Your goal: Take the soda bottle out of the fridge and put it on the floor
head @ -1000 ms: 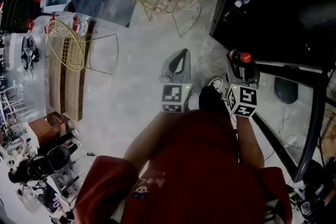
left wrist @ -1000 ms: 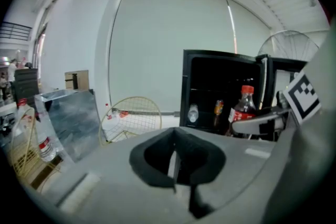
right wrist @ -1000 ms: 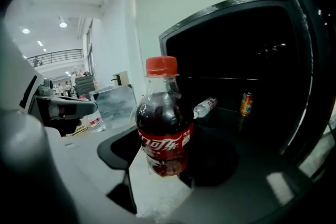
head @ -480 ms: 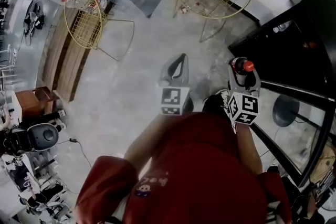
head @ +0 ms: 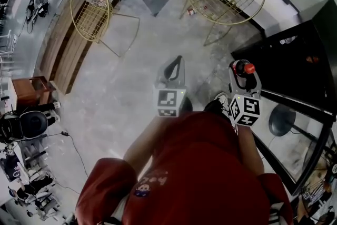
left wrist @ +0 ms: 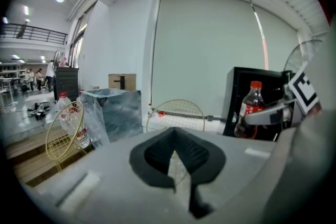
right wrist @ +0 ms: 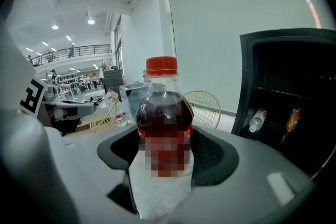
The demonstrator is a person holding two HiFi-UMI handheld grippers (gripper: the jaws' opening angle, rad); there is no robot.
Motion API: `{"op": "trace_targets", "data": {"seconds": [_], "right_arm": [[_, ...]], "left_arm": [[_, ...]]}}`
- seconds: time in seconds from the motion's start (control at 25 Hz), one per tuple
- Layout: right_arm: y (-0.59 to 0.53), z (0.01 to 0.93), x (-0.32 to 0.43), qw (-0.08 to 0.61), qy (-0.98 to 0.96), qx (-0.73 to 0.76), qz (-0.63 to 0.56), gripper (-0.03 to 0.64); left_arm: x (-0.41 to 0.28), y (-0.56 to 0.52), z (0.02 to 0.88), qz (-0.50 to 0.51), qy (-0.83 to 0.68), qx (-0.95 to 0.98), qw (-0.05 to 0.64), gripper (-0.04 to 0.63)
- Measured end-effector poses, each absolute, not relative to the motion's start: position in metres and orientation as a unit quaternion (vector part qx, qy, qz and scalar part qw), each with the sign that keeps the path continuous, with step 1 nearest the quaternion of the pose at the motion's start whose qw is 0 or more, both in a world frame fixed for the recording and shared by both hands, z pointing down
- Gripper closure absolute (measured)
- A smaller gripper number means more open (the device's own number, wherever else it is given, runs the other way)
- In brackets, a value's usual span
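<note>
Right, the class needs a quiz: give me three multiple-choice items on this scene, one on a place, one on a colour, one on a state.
1. Where is the soda bottle? A in the fridge; B in the right gripper; C on the floor.
2. Its cap is: A blue; B white; C red.
3. The bottle is: A upright; B upside down; C lying flat.
Answers: B, the jaws clamp its body; C, the cap shows red; A, the cap is on top.

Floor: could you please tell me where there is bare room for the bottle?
Bare floor lies between the wire chairs and the left gripper. Beside the fridge, a black frame and a dark round thing crowd it.
</note>
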State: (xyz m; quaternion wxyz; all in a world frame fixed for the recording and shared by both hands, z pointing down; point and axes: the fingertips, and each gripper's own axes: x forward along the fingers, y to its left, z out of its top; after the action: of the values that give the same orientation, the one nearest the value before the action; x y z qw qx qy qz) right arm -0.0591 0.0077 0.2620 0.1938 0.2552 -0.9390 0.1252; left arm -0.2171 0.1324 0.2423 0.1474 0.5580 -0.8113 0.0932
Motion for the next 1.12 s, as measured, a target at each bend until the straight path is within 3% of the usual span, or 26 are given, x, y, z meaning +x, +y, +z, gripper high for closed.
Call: {"op": "trace_targets", "data": {"seconds": [1.12], "right_arm": [[-0.017,0.298,-0.038,0.224,-0.93,0.248,0.151,0.321]], "left_arm": [[-0.176,0.087,0.27,0.119,-0.783,0.579,0.193,0.597]]}}
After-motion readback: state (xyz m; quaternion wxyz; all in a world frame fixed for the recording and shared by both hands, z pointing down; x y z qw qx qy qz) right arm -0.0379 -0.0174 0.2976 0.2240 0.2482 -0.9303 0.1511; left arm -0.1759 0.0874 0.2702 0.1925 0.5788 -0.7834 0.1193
